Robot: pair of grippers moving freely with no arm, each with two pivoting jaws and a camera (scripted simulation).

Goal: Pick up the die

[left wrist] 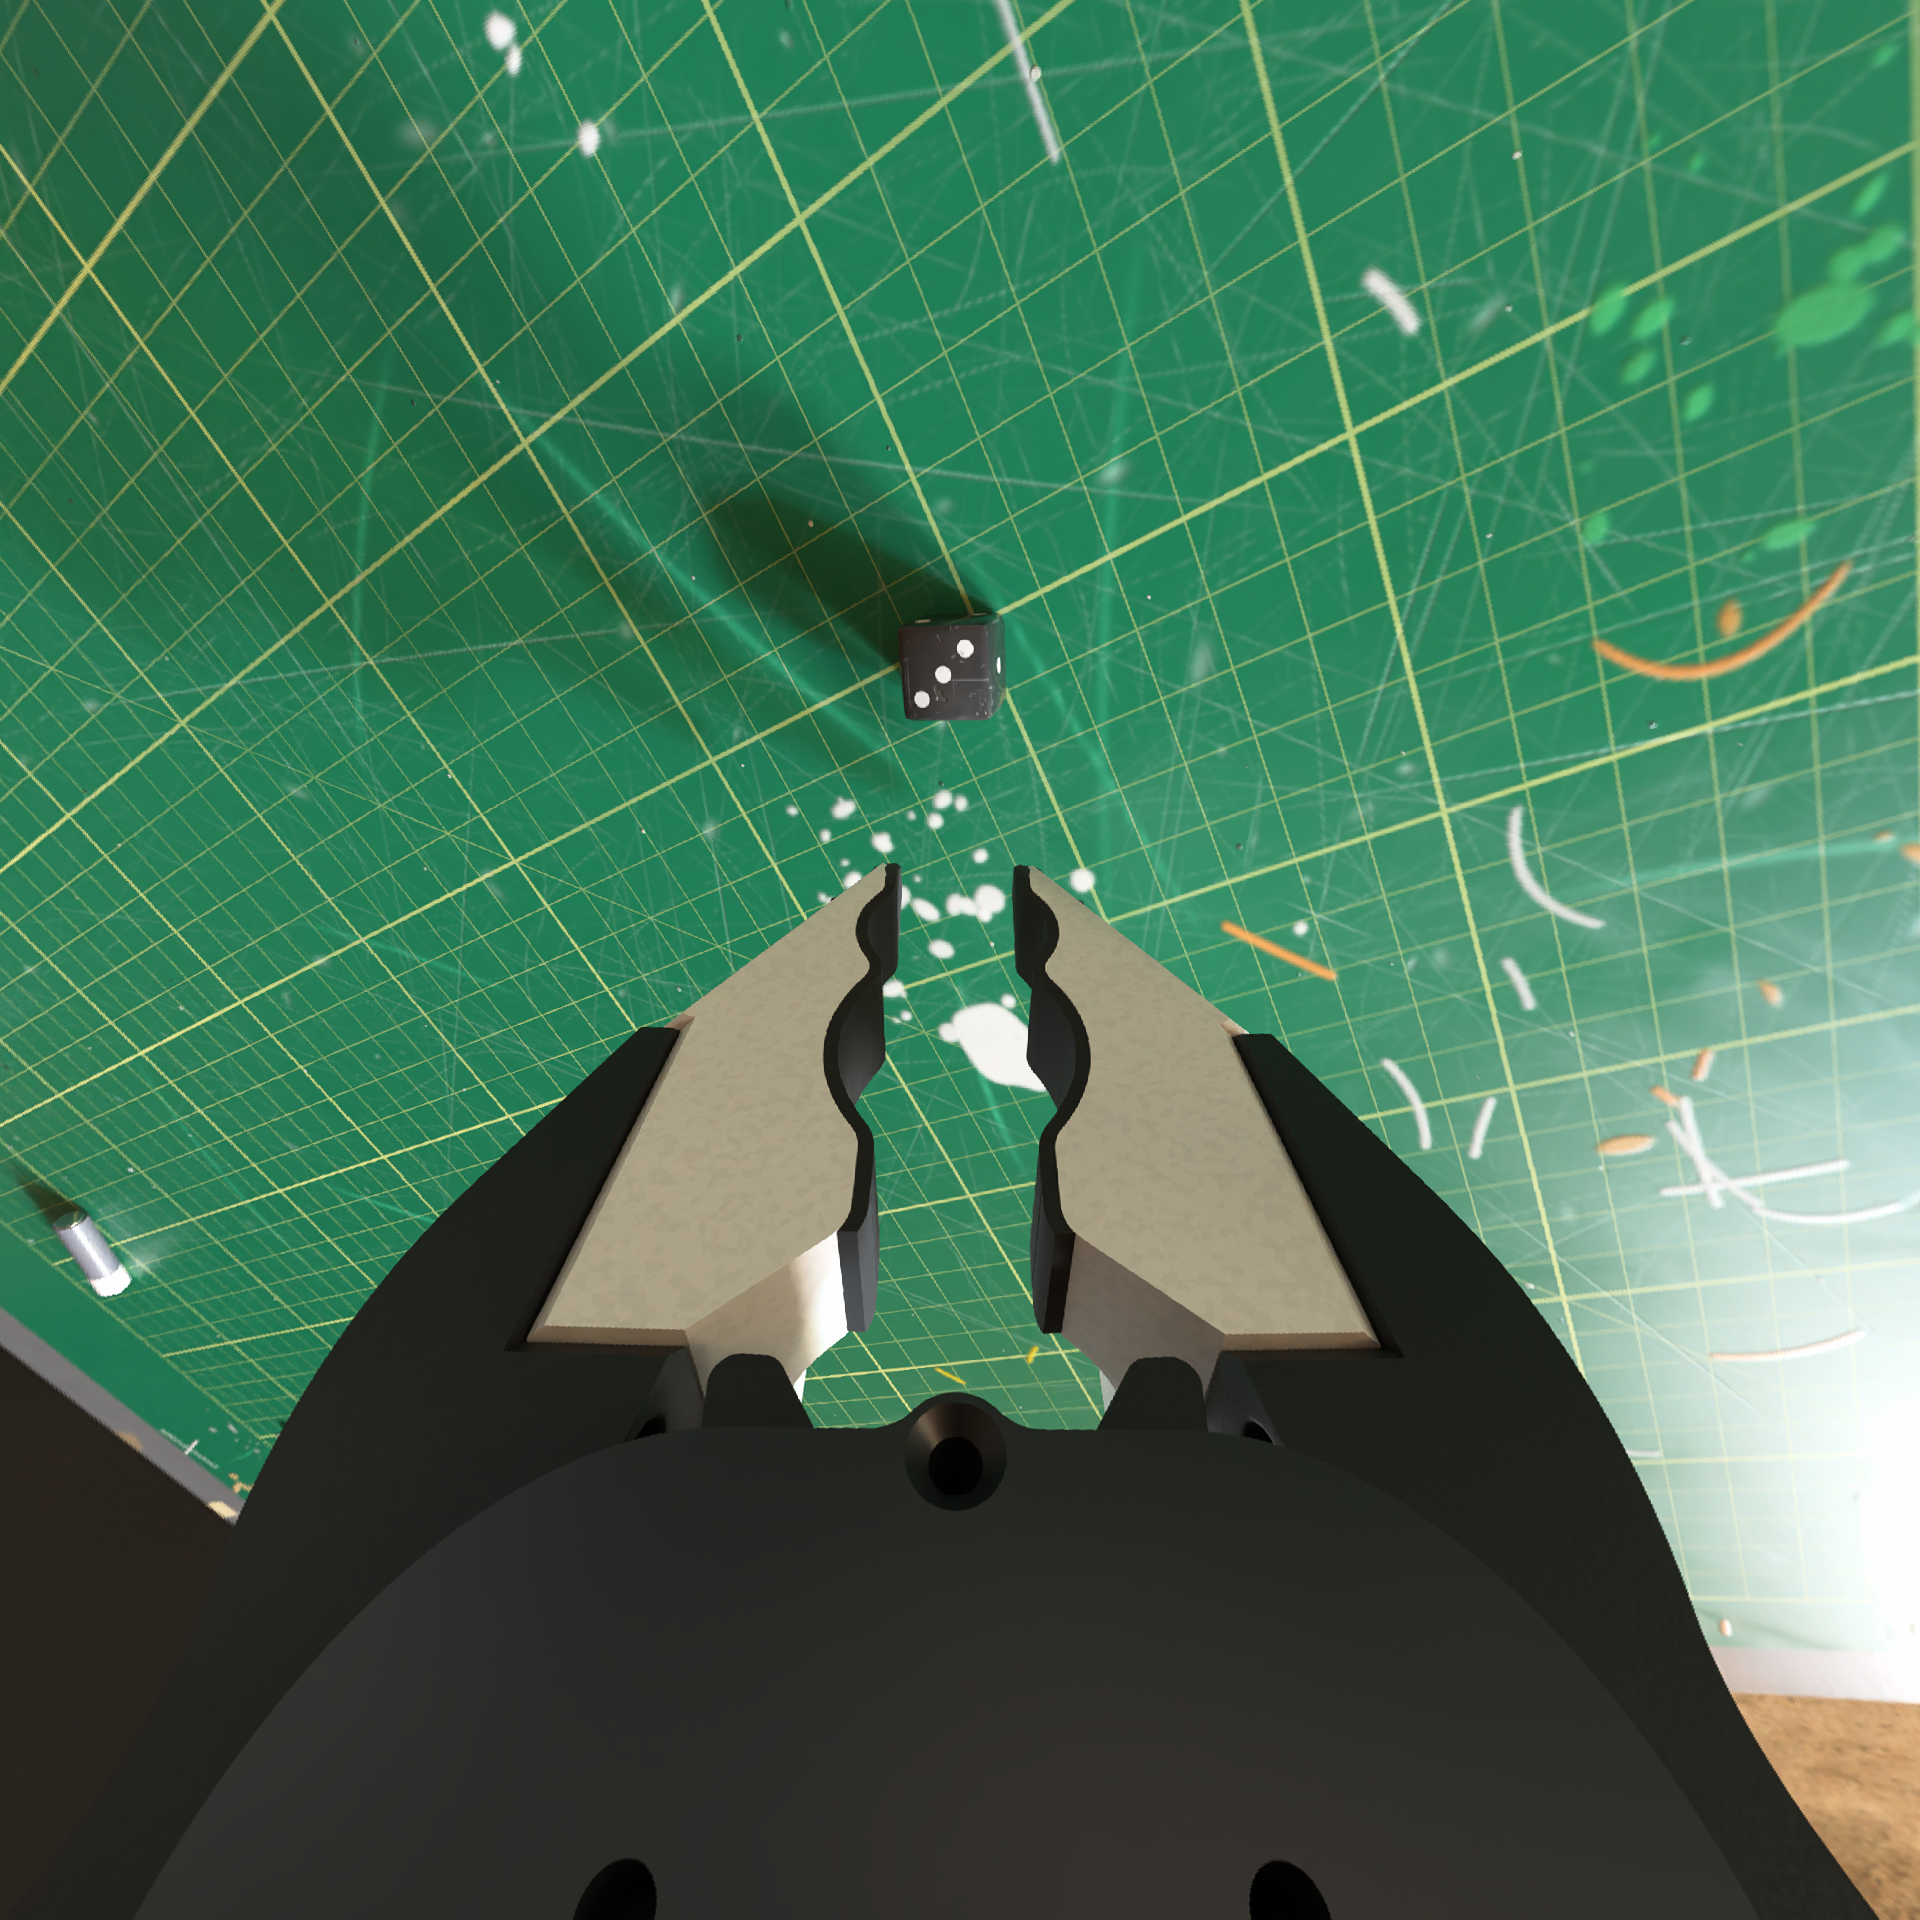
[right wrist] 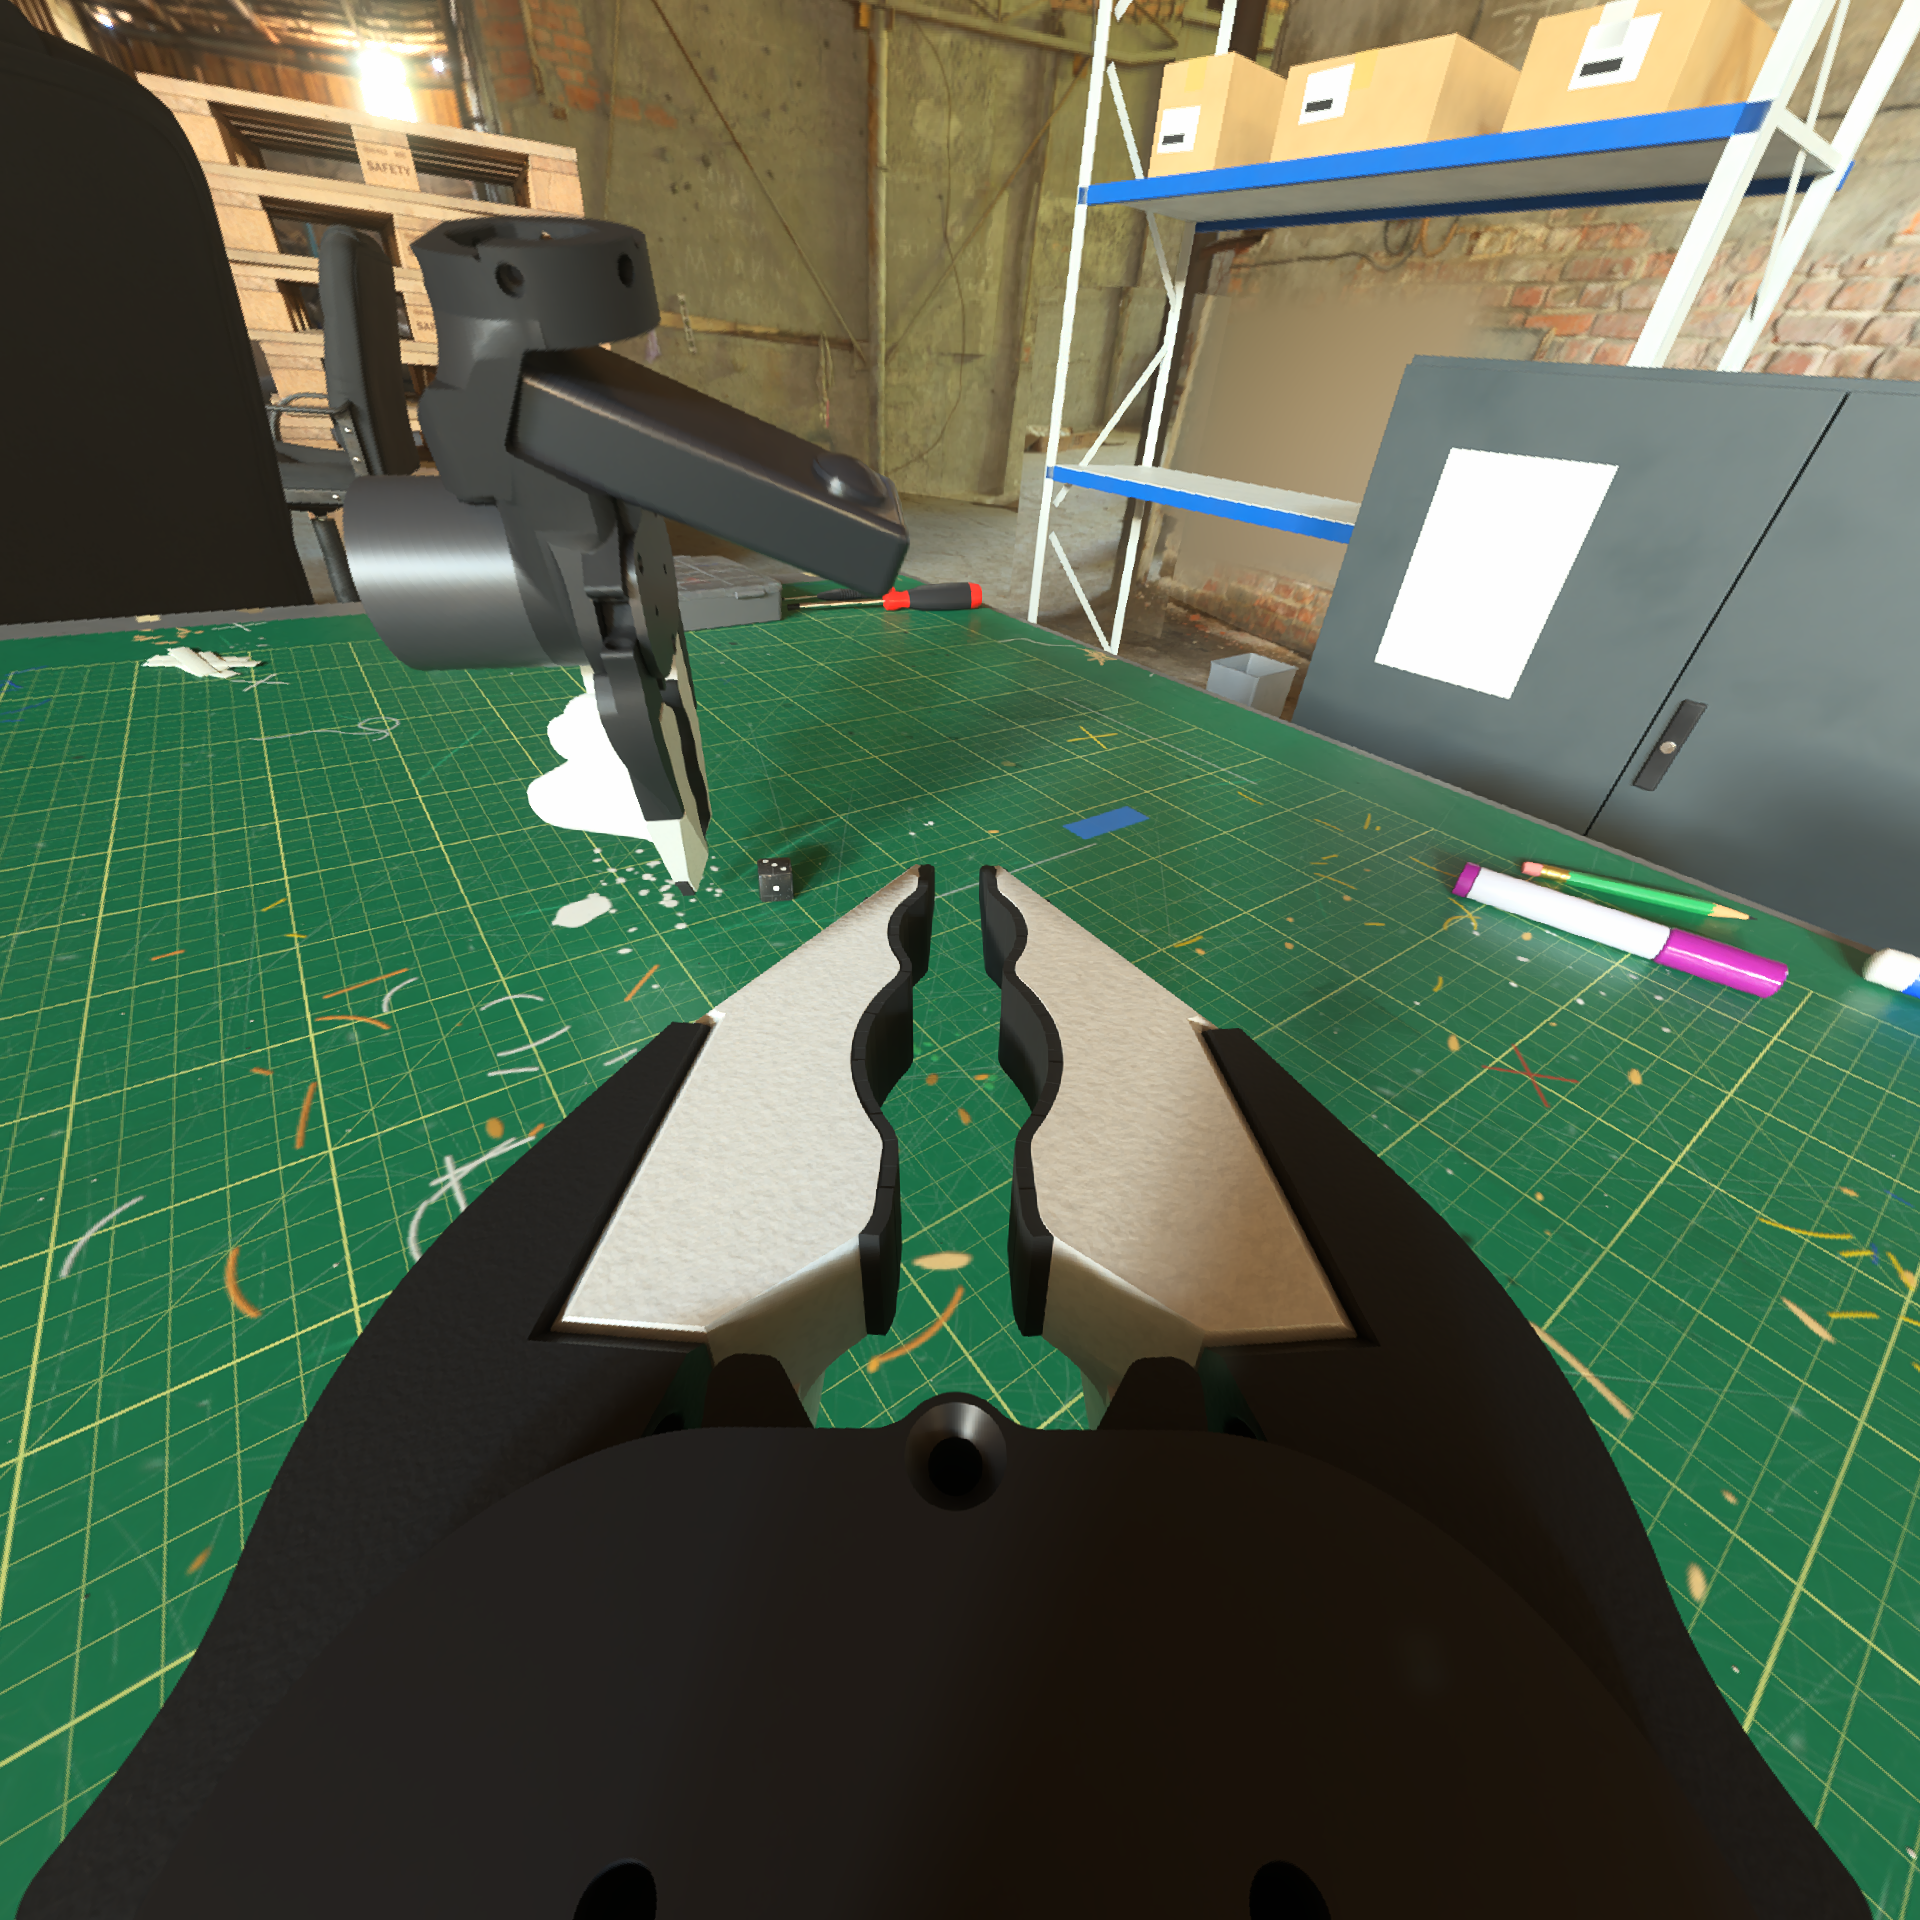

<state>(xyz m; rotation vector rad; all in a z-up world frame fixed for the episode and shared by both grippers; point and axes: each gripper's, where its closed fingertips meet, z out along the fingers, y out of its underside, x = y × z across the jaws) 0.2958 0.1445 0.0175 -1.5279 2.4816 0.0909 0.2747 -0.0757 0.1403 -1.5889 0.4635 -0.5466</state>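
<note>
A small black die (left wrist: pixel 951 673) with white pips lies on the green cutting mat (left wrist: pixel 416 520). My left gripper (left wrist: pixel 954 878) is open and empty, pointing steeply down at the mat, its tips a short way short of the die. In the right wrist view the die (right wrist: pixel 775 879) sits just right of the left gripper's fingertips (right wrist: pixel 688 862), which hover low over the mat. My right gripper (right wrist: pixel 956 878) is open with a narrow gap, empty, held above the mat (right wrist: pixel 312 1039) well back from the die.
A small silver cylinder (left wrist: pixel 91 1254) lies near the mat's left edge. A purple-capped marker (right wrist: pixel 1621 928) and a green pencil (right wrist: pixel 1636 894) lie at right. A red-handled screwdriver (right wrist: pixel 914 598) and a grey box (right wrist: pixel 727 592) sit at the far edge. A grey cabinet (right wrist: pixel 1621 582) stands beside the table.
</note>
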